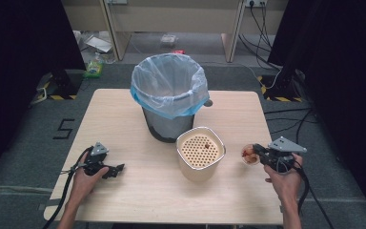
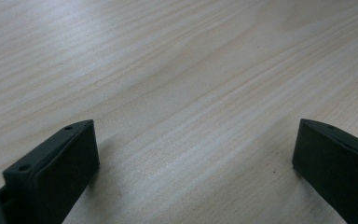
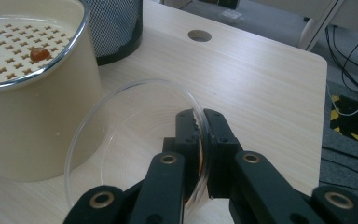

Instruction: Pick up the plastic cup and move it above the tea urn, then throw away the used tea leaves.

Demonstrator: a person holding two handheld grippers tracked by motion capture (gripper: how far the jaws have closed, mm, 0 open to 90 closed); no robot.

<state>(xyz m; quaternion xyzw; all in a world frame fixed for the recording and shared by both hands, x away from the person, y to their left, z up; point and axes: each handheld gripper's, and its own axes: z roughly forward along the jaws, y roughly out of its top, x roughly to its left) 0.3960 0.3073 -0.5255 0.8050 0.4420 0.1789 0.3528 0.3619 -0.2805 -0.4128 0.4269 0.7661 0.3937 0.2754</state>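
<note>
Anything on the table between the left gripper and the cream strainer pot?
Nothing. In the high view, bare wood runs from the left gripper to the cream strainer pot. The left gripper view shows bare tabletop between its open jaws.

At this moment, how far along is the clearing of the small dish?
Done: the right gripper has clamped the clear dish by its rim. One orange scrap lies on the cream strainer container. Left, probably: tipping the dish's remaining bits out. The left gripper rests open on the table.

Grey carpet floor [image 1: 24, 143], black curtains [image 1: 19, 43], pale wooden furniture [image 1: 171, 19]
</note>
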